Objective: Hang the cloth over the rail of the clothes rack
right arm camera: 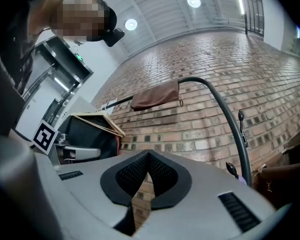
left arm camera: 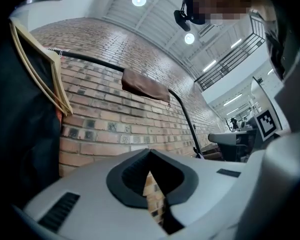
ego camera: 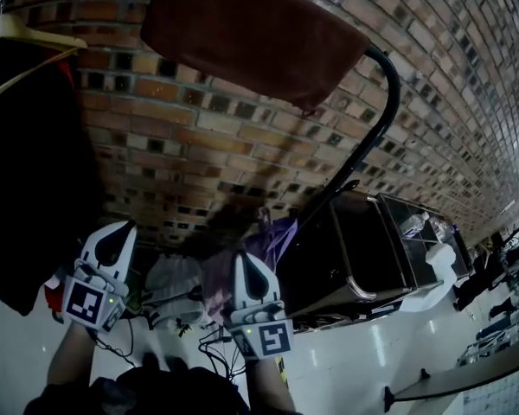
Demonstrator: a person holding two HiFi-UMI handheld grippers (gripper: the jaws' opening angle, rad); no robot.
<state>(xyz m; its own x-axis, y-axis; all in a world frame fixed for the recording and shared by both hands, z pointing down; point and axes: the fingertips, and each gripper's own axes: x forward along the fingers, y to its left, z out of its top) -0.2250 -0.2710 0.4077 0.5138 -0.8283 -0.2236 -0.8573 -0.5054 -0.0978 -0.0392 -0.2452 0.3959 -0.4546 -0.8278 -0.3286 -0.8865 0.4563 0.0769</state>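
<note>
Holding the tools: a person's forearms (ego camera: 69, 357) come in at the bottom of the head view, each carrying a gripper angled slightly upward.
Left gripper (ego camera: 119, 229): jaws closed, the tips meeting. Nothing is between them, and only brick shows through the slit below the pads.
Right gripper (ego camera: 246, 259): jaws likewise pressed together and empty, beside the left gripper and apart from it.
Heap of clothes (ego camera: 177, 279): white and purple fabrics lie low down, just beyond the two grippers.
Dark garment (ego camera: 26, 171): hangs on a wooden hanger (ego camera: 26, 33) at the left of the rack.
Rail (ego camera: 385, 119): a black tube runs along the wall and bends downward at its right end.
Cloth (ego camera: 251, 33): brown, draped over the rail close to the bend. It is high above both grippers and touched by neither.
Brick wall (ego camera: 199, 137): stands behind the rack.
</note>
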